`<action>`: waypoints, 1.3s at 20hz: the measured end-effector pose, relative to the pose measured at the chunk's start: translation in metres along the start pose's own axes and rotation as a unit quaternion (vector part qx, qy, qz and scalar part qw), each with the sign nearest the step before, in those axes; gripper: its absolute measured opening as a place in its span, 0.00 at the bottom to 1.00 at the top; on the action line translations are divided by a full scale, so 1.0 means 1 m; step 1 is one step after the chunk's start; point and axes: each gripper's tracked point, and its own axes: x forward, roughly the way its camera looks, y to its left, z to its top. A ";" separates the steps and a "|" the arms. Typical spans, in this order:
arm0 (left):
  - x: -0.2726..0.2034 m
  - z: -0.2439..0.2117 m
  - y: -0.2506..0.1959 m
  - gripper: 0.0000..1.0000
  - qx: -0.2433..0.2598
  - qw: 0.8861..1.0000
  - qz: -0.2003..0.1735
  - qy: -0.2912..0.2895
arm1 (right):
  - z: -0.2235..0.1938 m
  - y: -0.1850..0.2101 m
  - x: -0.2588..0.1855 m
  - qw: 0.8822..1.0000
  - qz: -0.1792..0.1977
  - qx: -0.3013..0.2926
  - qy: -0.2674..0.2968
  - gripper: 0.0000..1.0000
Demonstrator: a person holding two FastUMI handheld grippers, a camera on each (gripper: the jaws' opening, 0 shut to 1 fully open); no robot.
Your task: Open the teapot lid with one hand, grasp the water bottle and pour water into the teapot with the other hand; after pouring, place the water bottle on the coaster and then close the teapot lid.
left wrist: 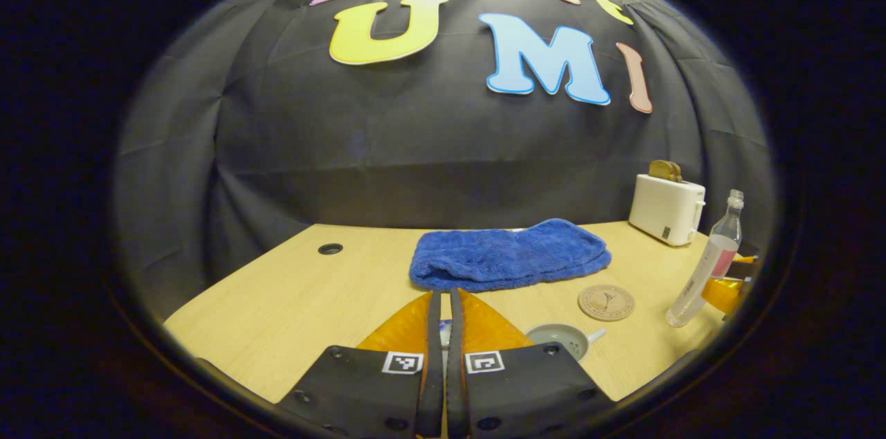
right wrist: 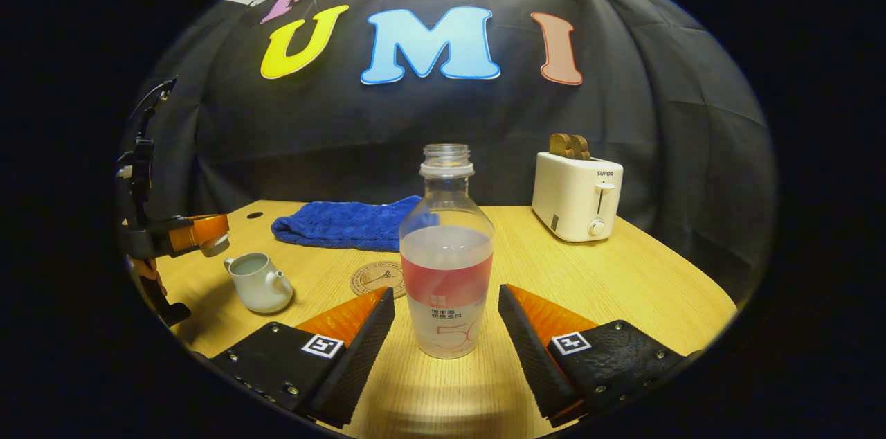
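Right gripper open, fingers either side of the water bottle and clear of it; bottle uncapped, upright on the table, part full. Left gripper closed on the teapot lid, held up beside the open teapot. Coaster sits between teapot and bottle, blue towel behind.

Risks, as I judge them: squeezing the soft bottle too hard could push water out of the open neck; a low, off-centre grip could tip it. Teapot mouth is small, so a hasty pour may spill.
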 end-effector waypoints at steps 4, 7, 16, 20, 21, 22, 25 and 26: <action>0.003 -0.005 0.012 0.09 -0.003 1.000 0.010 0.004 | -0.010 0.002 0.009 1.000 -0.004 -0.014 0.019 0.90; 0.005 -0.011 0.015 0.09 -0.008 1.000 0.011 0.009 | -0.014 -0.001 0.014 0.999 -0.010 -0.026 0.021 0.83; 0.005 -0.011 0.016 0.09 -0.012 1.000 0.006 0.010 | 0.014 0.004 0.013 0.991 -0.036 -0.128 -0.007 0.76; 0.004 -0.011 0.017 0.09 -0.016 1.000 0.003 0.011 | 0.037 0.002 0.018 0.970 -0.066 -0.231 -0.029 0.75; 0.004 -0.011 0.017 0.09 -0.016 1.000 0.003 0.011 | 0.041 0.002 0.018 0.963 -0.071 -0.256 -0.034 0.75; 0.005 -0.011 0.018 0.09 -0.017 1.000 0.002 0.010 | 0.047 0.003 0.022 0.957 -0.076 -0.278 -0.039 0.75; 0.004 -0.010 0.020 0.09 -0.021 1.000 0.003 0.009 | 0.056 0.011 0.034 0.940 -0.077 -0.330 -0.048 0.76; 0.004 -0.010 0.021 0.09 -0.022 1.000 0.003 0.009 | 0.058 0.013 0.037 0.933 -0.079 -0.348 -0.052 0.75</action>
